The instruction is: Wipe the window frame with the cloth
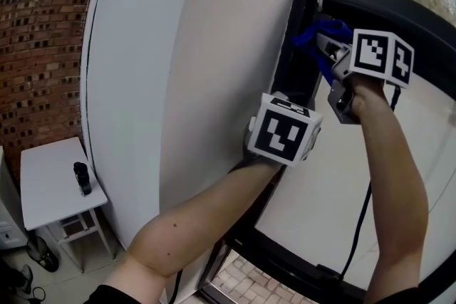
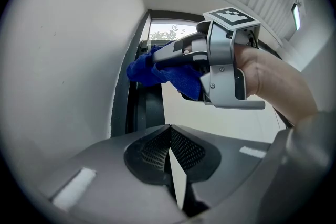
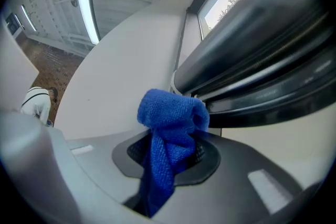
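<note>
**A:** Where's the cloth?

**B:** In the right gripper. Its jaws are clamped on the lower folds. A blue bunch stands out ahead of the tips and a tail hangs back between them.

**A:** And the window frame?

**B:** Dead ahead of that bunch. It's a dark upright member beside the white wall panel, with its long axis running up and down. The cloth sits high on it, close under the spot where a second dark member branches off to the right. From the right gripper view the dark rails pass just above and to the right of the bunch.

**A:** Touching?

**B:** Can't tell. The cloth overlaps the rail's edge in every view, so it's pressed on or a hair short. My guess is the next stroke runs along the upright, with the cloth leading.

**A:** Left gripper?

**B:** Lower down and on the wall side of the frame. Its jaws are together with nothing between them. It points up at the right gripper, so the right one is plainly nearer the work.

**A:** Anything hidden?

**B:** From the head view, the marker cube covers the left jaws. The frame's foot is cut off by the arms and the picture edge. I can't judge dirt or wiped patches because the frame is too dark. Off to the left there's a small white desk with a dark object near its right edge, well apart from all this.
</note>
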A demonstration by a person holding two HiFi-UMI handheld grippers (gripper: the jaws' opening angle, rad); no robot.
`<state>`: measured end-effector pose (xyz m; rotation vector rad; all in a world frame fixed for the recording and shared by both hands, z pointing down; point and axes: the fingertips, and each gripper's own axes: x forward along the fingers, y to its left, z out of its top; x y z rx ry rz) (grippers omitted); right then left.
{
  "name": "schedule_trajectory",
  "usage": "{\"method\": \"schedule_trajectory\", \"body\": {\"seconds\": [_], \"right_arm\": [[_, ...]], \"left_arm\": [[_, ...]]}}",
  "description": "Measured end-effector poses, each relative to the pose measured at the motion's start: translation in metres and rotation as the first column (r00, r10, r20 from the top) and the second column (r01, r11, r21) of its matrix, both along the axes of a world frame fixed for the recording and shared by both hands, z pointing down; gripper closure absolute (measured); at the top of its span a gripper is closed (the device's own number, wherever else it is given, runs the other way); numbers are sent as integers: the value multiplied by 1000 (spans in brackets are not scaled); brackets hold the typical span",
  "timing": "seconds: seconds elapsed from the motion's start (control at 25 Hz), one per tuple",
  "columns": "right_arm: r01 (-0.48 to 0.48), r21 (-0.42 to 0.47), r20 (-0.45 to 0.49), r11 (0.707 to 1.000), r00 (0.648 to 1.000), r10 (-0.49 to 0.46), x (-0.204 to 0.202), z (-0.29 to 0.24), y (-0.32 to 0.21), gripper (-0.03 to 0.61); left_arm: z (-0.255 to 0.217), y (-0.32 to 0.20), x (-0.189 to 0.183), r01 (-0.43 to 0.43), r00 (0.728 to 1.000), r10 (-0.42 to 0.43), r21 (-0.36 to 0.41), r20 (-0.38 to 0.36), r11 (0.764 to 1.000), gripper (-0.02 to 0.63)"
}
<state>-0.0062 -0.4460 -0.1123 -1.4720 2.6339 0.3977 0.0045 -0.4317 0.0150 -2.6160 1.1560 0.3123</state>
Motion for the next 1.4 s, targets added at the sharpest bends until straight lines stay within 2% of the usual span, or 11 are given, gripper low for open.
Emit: {"method": "schedule_trajectory", "body": {"seconds": [0.52, 0.96, 1.12, 1.4], "right_arm": [[-36, 50, 27, 998, 999, 35, -5, -29, -3, 491], [-50, 104, 50, 993, 998, 45, -5, -32, 9, 491], [-30, 133, 32, 991, 999, 26, -7, -23, 23, 491], [-19, 96, 42, 995, 999, 15, 6, 30, 38, 491]], "left_arm": [[-7, -7, -2, -33, 999, 34, 20, -6, 999, 626], [-5, 0, -17, -63, 996, 62, -4, -59, 998, 624], [-2, -2, -35, -44, 995, 41, -26, -89, 999, 624], [43, 5, -43, -14, 998, 9, -81, -64, 997, 624]]}}
